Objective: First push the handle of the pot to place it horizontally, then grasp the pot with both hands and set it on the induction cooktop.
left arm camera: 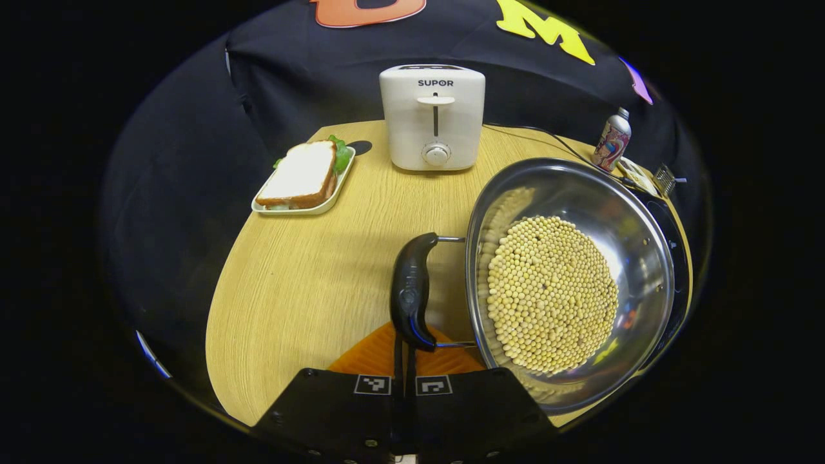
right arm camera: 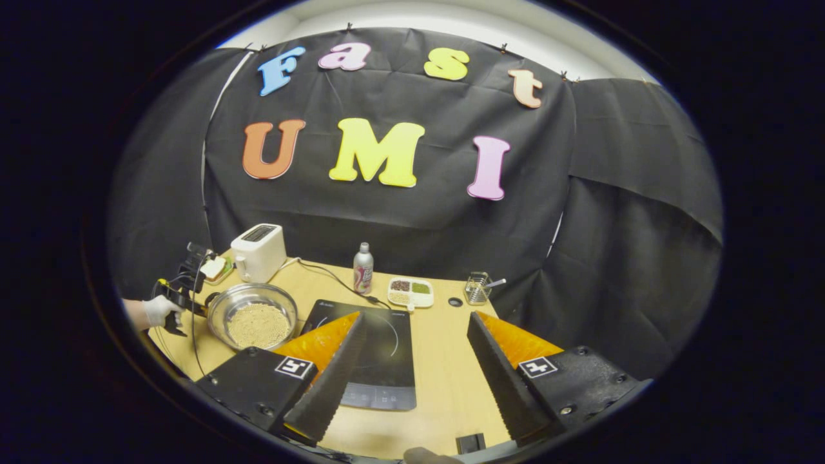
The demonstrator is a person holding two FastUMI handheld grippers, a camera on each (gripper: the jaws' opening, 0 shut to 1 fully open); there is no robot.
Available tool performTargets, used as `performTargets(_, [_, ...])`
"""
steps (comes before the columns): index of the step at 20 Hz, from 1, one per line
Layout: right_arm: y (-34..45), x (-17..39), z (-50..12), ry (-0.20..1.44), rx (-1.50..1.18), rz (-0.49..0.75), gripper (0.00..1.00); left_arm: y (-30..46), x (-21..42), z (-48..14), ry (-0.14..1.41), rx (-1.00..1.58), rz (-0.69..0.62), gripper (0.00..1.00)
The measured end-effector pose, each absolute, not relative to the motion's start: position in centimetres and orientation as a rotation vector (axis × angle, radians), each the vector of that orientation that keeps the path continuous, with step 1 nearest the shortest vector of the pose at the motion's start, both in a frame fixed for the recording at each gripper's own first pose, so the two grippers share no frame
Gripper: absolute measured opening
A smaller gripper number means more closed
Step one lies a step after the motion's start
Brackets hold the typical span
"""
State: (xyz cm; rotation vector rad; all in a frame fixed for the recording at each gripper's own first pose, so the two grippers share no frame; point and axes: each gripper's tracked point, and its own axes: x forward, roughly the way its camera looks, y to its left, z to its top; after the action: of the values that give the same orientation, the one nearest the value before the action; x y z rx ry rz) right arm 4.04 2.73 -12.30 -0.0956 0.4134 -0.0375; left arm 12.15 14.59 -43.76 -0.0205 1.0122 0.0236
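In the left gripper view, a wooden counter [left arm camera: 303,283] carries one toaster [left arm camera: 432,117], one sandwich tray [left arm camera: 303,180] and one pot [left arm camera: 567,283] of beans; the left gripper [left arm camera: 405,380] has its fingers together just below the pot's handle [left arm camera: 411,290]. In the right gripper view, the right gripper [right arm camera: 412,361] is spread apart over the induction cooktop [right arm camera: 380,348], with the pot to its left, one bottle [right arm camera: 363,268] behind and black cloth walls around.

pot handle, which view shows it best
The left gripper view: the pot handle sits close up just ahead of the shut left claw, beside the pot of beans. In the right gripper view the pot is small and far off, its handle hard to make out.
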Motion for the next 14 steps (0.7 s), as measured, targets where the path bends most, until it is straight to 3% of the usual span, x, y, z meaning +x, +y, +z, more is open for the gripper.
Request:
performTargets(6, [3.3,4.3,-13.2,0.420,-0.068,0.012,0.98,17.2,8.8,-41.0,0.936,-0.041,0.076,0.00])
performTargets(7, [3.4,4.3,-13.4,0.422,-0.062,0.024,0.97,17.2,7.8,-40.3,0.919,-0.038,0.078,0.11])
performTargets(8, [3.4,4.4,-13.9,0.427,-0.059,0.034,0.98,17.1,7.0,-39.4,0.899,-0.032,0.080,0.00])
performTargets(12, [3.9,4.6,-15.1,0.421,-0.038,0.105,0.98,15.1,3.9,-35.6,0.818,-0.055,0.019,0.01])
performTargets(13, [3.9,4.6,-15.2,0.416,-0.033,0.127,0.97,14.5,3.1,-33.9,0.793,-0.057,0.011,0.04])
performTargets(14, [3.5,4.2,-15.4,0.406,-0.025,0.146,0.98,14.3,2.5,-32.9,0.777,-0.053,0.012,0.27])
